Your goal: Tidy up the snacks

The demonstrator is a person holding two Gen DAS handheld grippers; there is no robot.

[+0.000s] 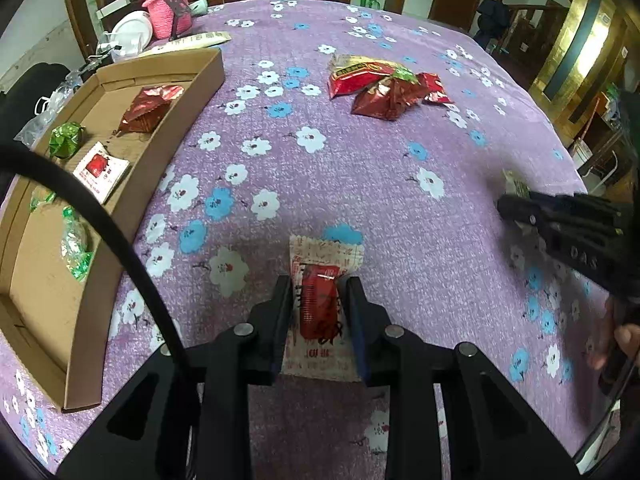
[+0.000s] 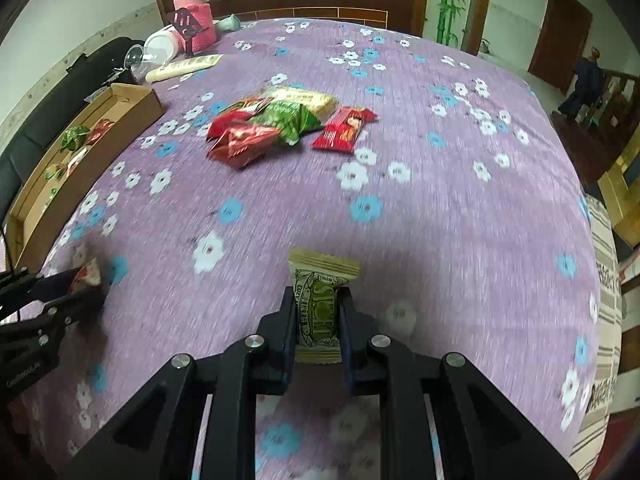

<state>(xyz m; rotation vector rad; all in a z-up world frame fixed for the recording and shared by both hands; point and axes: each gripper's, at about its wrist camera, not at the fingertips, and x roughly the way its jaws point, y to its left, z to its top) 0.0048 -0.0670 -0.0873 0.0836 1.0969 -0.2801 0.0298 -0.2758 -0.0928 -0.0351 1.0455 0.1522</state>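
My left gripper (image 1: 320, 292) is shut on a white and red snack packet (image 1: 322, 304), held just over the purple flowered tablecloth (image 1: 360, 168). My right gripper (image 2: 319, 300) is shut on a beige and green snack packet (image 2: 320, 308). It also shows at the right edge of the left wrist view as the right gripper (image 1: 512, 204). A pile of red and green snack packets (image 2: 276, 124) lies mid-table. At the left stands a cardboard tray (image 1: 182, 120) holding several packets, among them a red pouch (image 1: 146, 108) and a white and red packet (image 1: 100, 170).
At the far left corner stand a pink knitted-covered jar (image 2: 196, 20), white plates (image 2: 160, 46) and a long beige packet (image 2: 184, 67). A black cable (image 1: 120, 232) arcs across the left wrist view. A person's fingers (image 1: 624, 340) show at the right.
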